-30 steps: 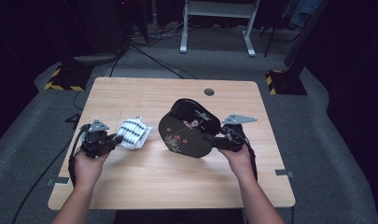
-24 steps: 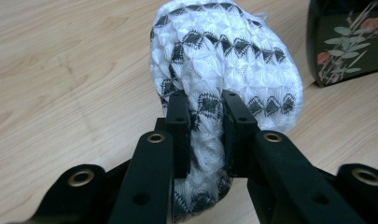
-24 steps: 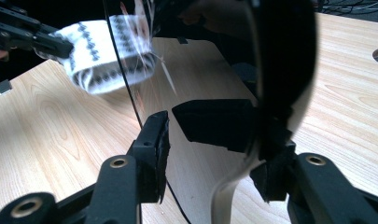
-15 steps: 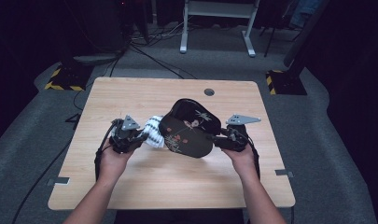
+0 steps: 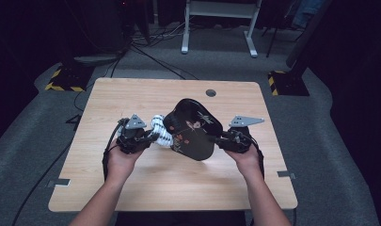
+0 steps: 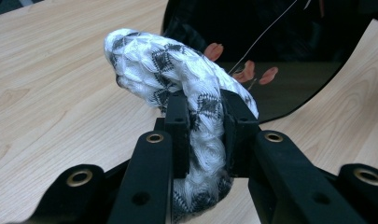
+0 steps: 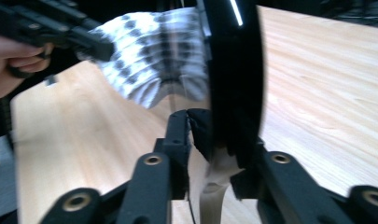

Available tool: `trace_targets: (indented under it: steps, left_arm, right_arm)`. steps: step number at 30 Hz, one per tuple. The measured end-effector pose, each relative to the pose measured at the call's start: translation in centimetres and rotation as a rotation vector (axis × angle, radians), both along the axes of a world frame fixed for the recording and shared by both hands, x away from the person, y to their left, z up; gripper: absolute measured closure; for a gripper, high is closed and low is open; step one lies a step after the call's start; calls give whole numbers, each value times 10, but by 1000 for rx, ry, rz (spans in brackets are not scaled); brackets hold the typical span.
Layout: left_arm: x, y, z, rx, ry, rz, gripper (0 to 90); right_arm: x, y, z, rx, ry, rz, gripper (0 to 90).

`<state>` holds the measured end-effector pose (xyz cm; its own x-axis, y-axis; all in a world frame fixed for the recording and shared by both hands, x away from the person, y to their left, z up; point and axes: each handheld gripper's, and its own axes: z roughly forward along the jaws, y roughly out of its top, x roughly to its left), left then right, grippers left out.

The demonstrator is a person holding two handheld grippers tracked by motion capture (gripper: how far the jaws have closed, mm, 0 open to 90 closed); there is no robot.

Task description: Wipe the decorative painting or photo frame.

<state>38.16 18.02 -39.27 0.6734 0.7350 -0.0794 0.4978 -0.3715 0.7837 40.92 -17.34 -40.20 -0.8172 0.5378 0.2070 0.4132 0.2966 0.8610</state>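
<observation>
A glossy black plate (image 5: 193,129) with a flower pattern stands tilted on its edge near the middle of the wooden table (image 5: 131,94). My right gripper (image 5: 218,140) holds its right rim; the jaws have just been closing and now clamp the rim (image 7: 233,70) between the pads. My left gripper (image 5: 153,137) is shut on a white cloth (image 5: 160,129) with black diamond marks. In the left gripper view the cloth (image 6: 177,70) bulges past the jaws and meets the plate's dark face (image 6: 270,46). In the right gripper view the cloth (image 7: 154,51) lies against the plate's left side.
A round cable hole (image 5: 210,92) sits near the table's far edge. Beyond the table, on the grey floor, are a white frame's legs (image 5: 216,28) and cables. Bare wood lies in front of both hands.
My left gripper has carried the cloth rightward from the table's left part until it meets the plate's left side. The right hand and the plate have stayed in place.
</observation>
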Motion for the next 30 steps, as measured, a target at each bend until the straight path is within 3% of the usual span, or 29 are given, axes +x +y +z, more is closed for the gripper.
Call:
trace_targets:
  steps: [1, 14, 21, 30]
  left_arm:
    - [0, 0, 1, 3, -4, -1, 756]
    - [-5, 3, -1, 3, 0, -6, 756]
    - [-8, -10, 15, -1, -41, -49, 755]
    - [-7, -35, 30, -19, -86, -97, 755]
  right_arm:
    - [0, 0, -1, 11, 7, 34, 783]
    - [-3, -1, 1, 6, 14, 128, 787]
    - [-9, 4, 3, -10, 12, 179, 787]
    - [-14, 9, 5, -53, -11, 187, 789]
